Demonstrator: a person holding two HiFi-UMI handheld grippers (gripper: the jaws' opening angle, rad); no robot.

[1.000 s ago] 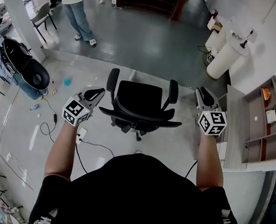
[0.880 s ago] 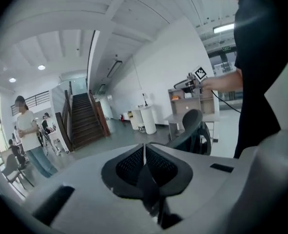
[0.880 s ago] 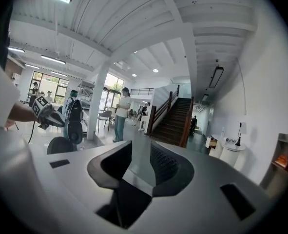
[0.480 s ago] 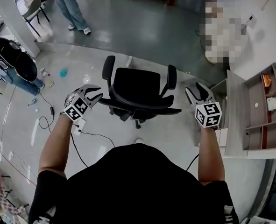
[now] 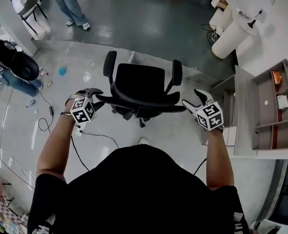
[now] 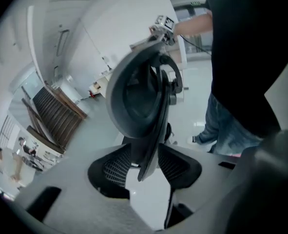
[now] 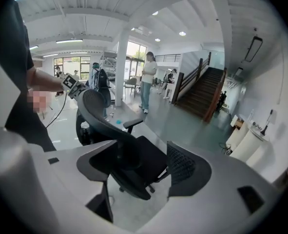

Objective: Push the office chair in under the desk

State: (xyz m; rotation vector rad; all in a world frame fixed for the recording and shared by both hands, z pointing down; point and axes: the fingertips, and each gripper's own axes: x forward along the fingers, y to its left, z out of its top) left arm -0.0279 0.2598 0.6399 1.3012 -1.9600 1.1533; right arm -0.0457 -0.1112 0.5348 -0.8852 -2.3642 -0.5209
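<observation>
Both tongs have come down beside the chair point(image 5: 139, 79) since a second ago, and their jaws have just been opening. At the left end of the chair's backrest point(image 5: 134, 100) the left tongs point(image 5: 99, 97) stand open, the backrest's edge between the jaws but unclamped. Just off its right end the right tongs point(image 5: 190, 97) gape wide, gripping nothing. To the chair's right, apart from it, stands the desk point(image 5: 243, 111). No pushing looks done yet; bracing and rolling the chair under remain.
</observation>
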